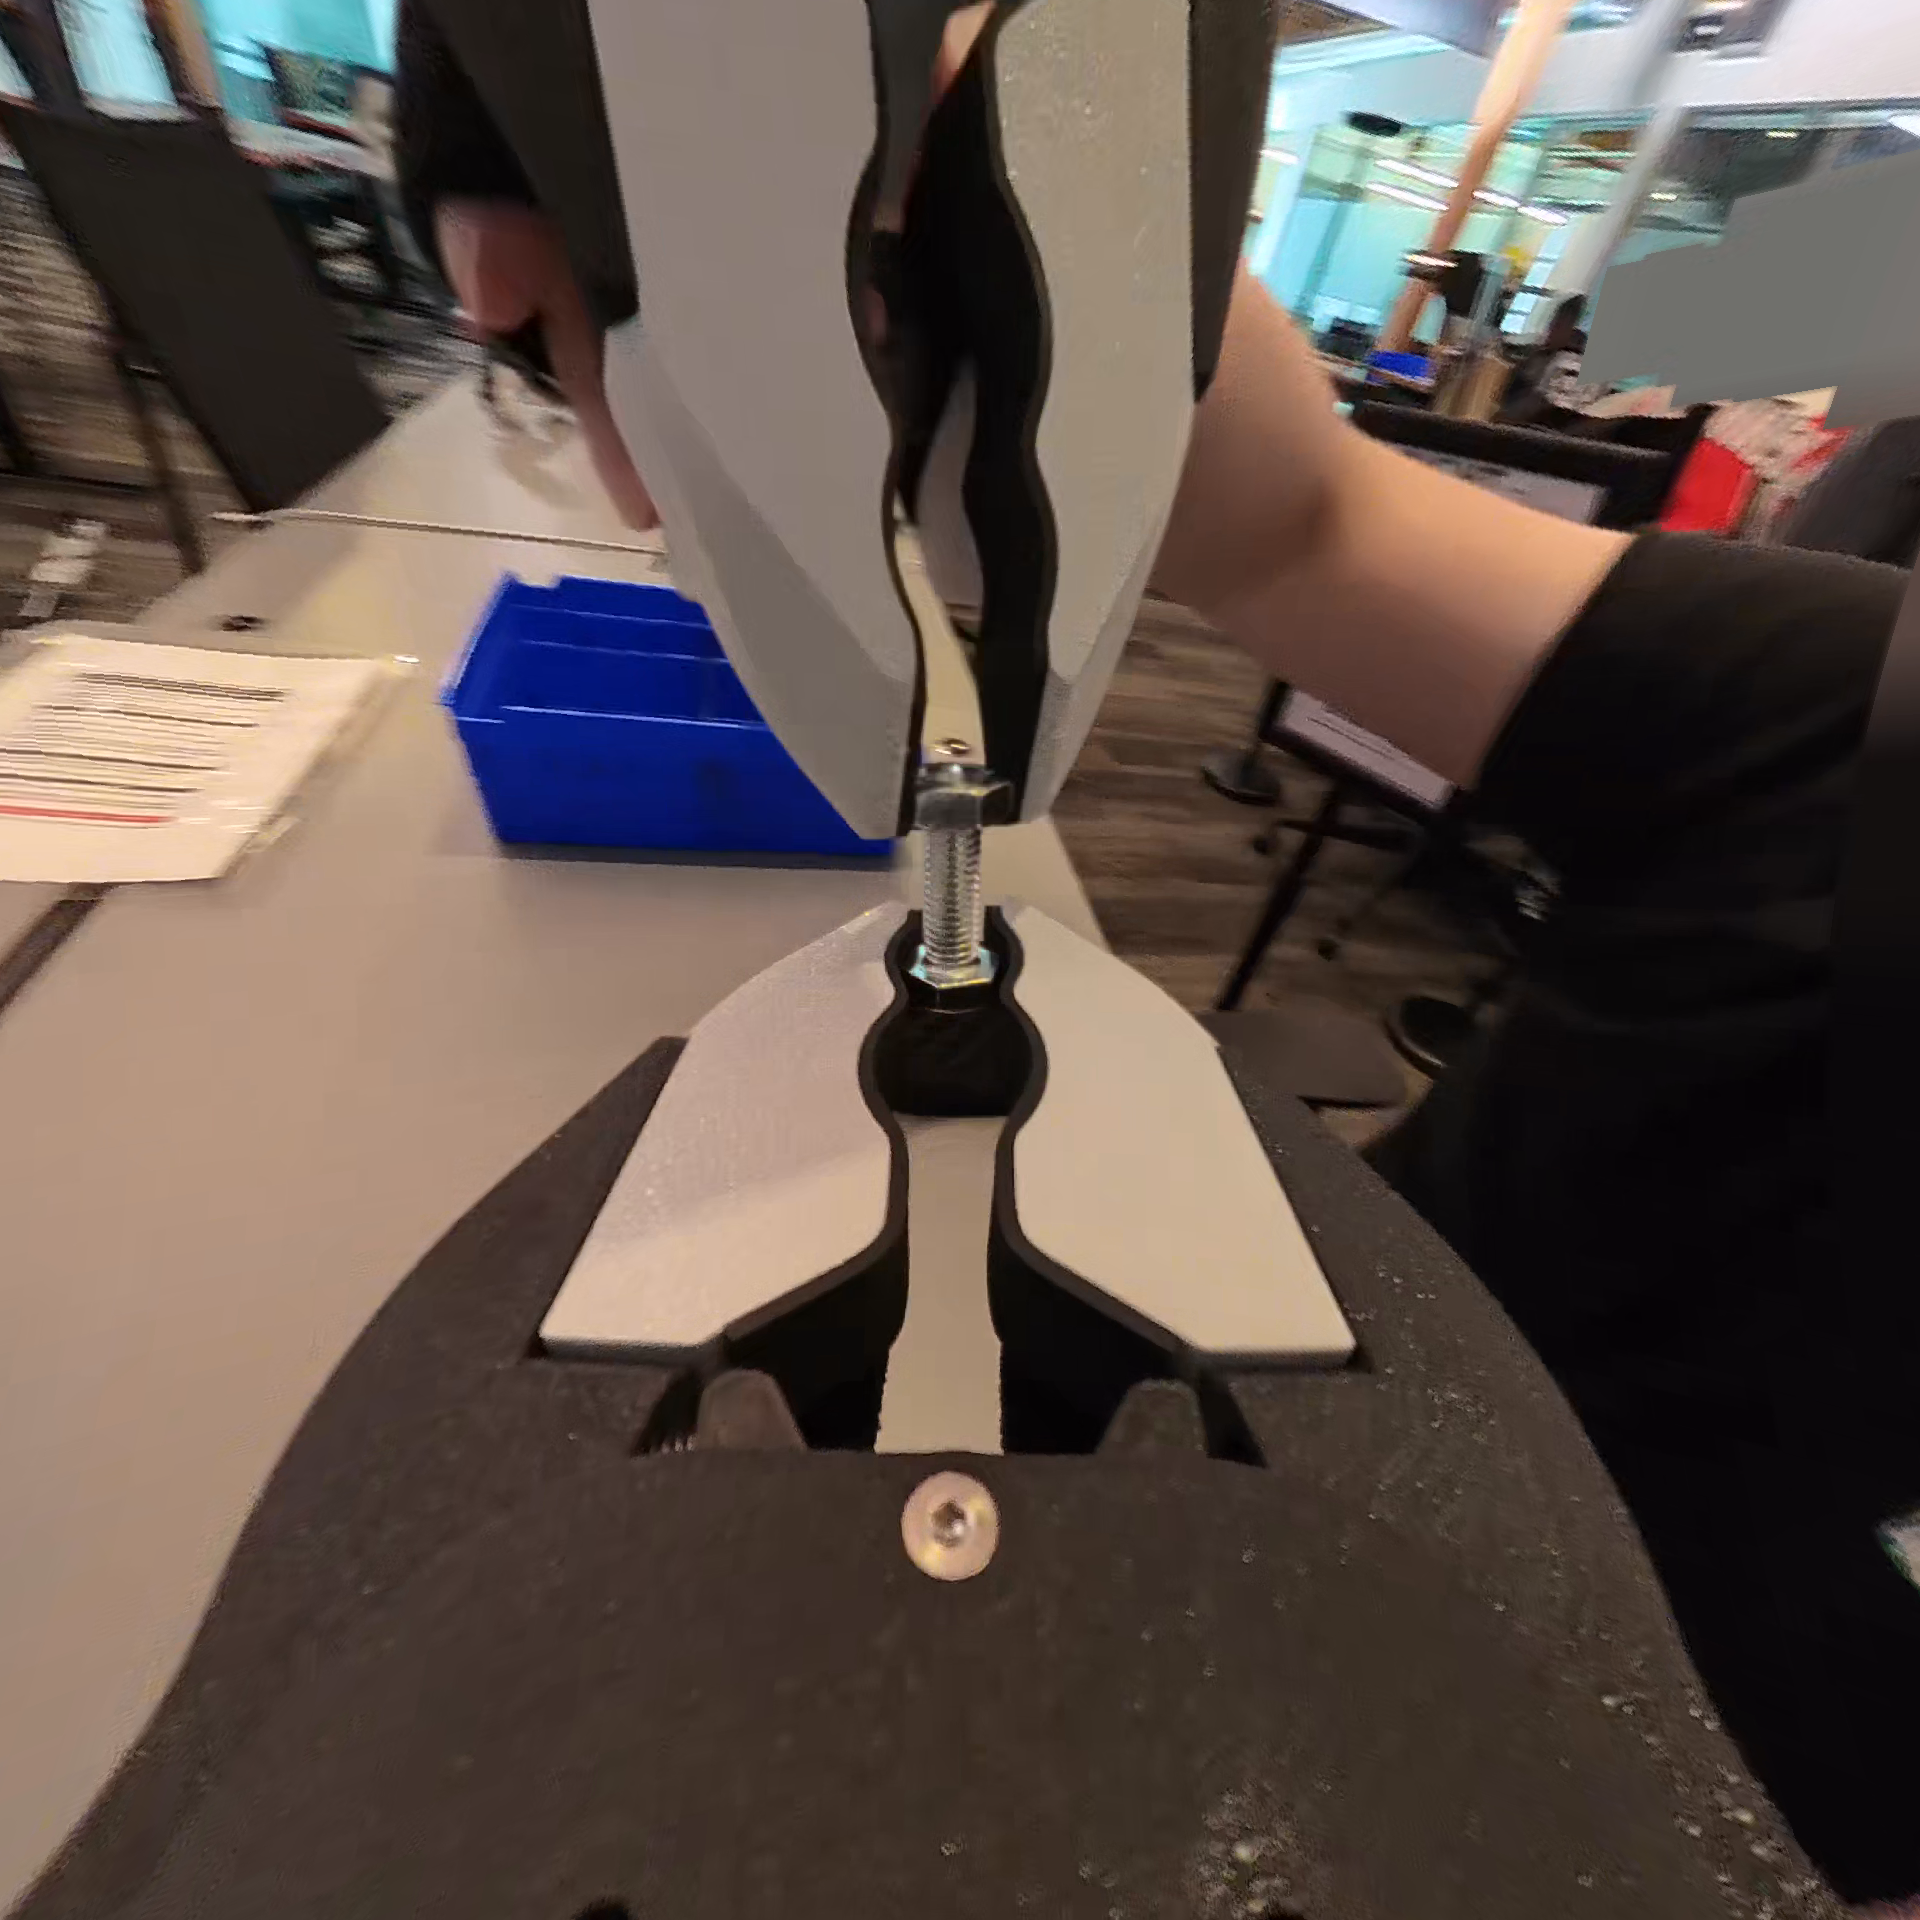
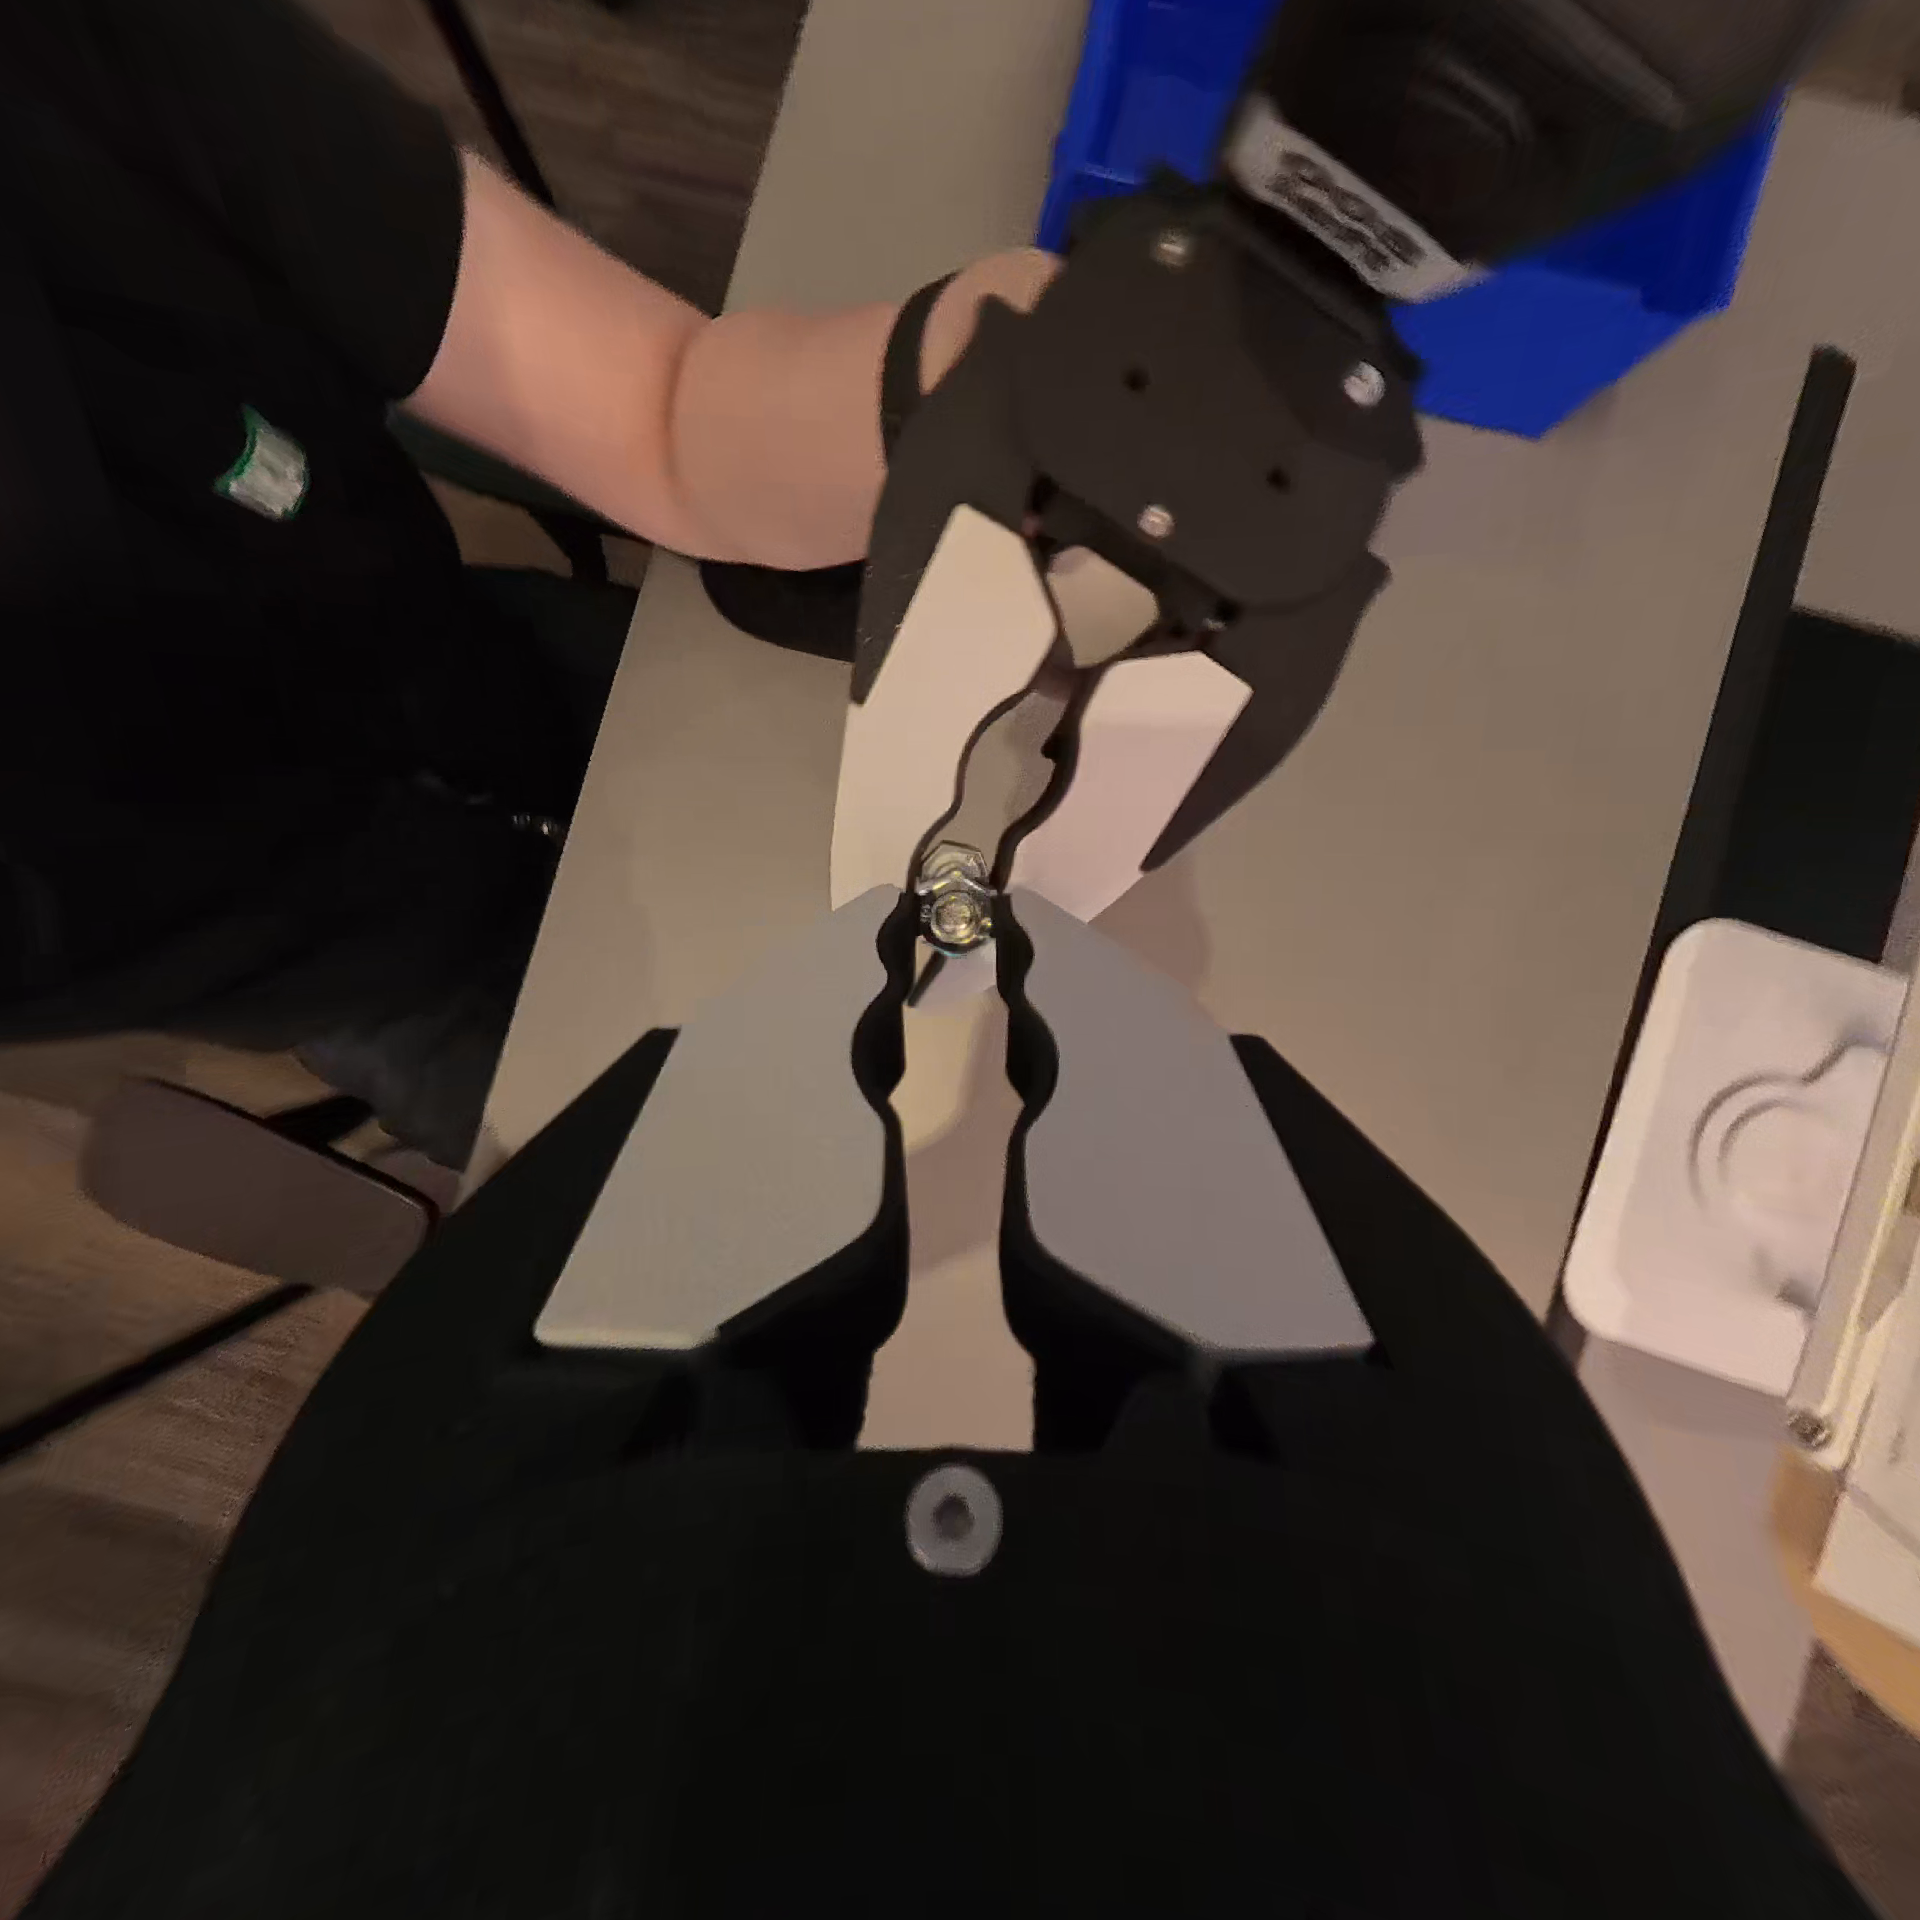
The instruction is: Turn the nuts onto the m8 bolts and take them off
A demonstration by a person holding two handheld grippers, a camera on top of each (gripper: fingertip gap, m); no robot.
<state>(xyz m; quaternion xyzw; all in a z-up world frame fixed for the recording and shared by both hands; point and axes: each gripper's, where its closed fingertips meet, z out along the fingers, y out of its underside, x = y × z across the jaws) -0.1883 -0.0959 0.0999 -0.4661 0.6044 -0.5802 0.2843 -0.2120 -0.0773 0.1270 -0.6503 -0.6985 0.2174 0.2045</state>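
Observation:
A silver M8 bolt (image 1: pixel 948 894) hangs in the air between my two grippers, above the grey table (image 1: pixel 312 1091). My left gripper (image 1: pixel 951 940) is shut on the hex nut (image 1: pixel 951 974), which sits on the near end of the thread. My right gripper (image 1: pixel 961 816) comes down from above and is shut on the bolt head (image 1: pixel 961 798). In the right wrist view my right gripper (image 2: pixel 951 914) clamps the bolt head (image 2: pixel 951 920), seen end-on. The left gripper (image 2: pixel 961 871) faces it, holding the nut (image 2: pixel 956 860) just behind.
A blue divided bin (image 1: pixel 623 727) stands on the table behind the bolt and shows in the right wrist view (image 2: pixel 1558 312). A printed sheet (image 1: pixel 156 748) lies at the left. A white moulded tray (image 2: pixel 1745 1143) sits at the right. The person's forearm (image 1: pixel 1403 540) reaches in from the right. Less than 4 cm separates the two grippers' tips.

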